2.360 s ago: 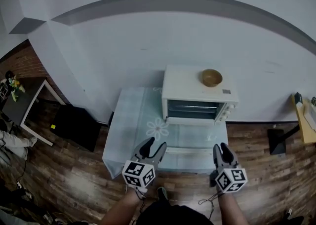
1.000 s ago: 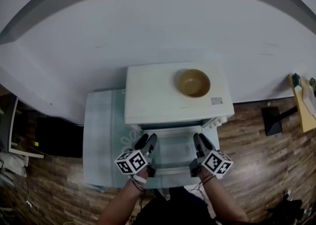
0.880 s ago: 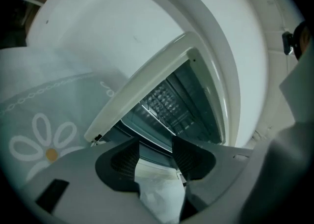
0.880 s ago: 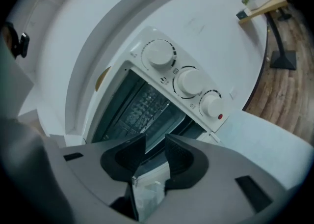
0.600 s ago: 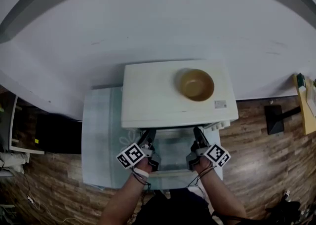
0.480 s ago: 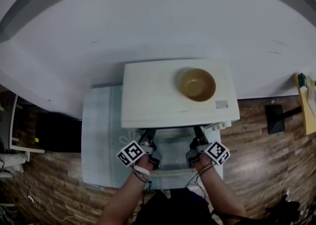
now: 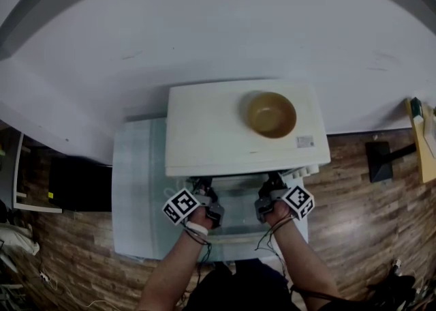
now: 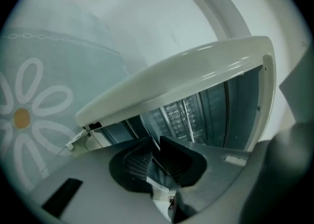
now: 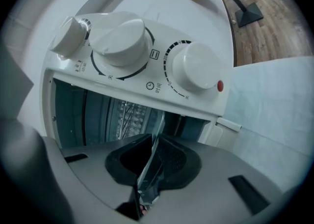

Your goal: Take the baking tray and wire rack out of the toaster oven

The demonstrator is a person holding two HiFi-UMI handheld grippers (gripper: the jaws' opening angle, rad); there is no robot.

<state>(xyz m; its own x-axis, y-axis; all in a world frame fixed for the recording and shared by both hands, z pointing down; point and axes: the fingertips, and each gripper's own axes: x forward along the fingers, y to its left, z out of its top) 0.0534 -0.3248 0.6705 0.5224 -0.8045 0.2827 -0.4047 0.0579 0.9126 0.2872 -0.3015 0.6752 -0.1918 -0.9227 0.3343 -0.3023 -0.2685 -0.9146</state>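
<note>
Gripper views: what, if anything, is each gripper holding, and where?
Baking tray, by its front rim: left gripper near the left end, right gripper near the right; fingers closing on it.

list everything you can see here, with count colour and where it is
toaster oven: one, white, centre
tablecloth: one, pale green, under the oven
bowl: one, brown, on the oven's top
knobs: three, white, oven's front
wire rack: one, metal, inside the oven
baking tray: one, metal, rim at the oven's mouth
left gripper: one, grey, jaws closing on the tray's rim
right gripper: one, grey, jaws closing on the same rim
</note>
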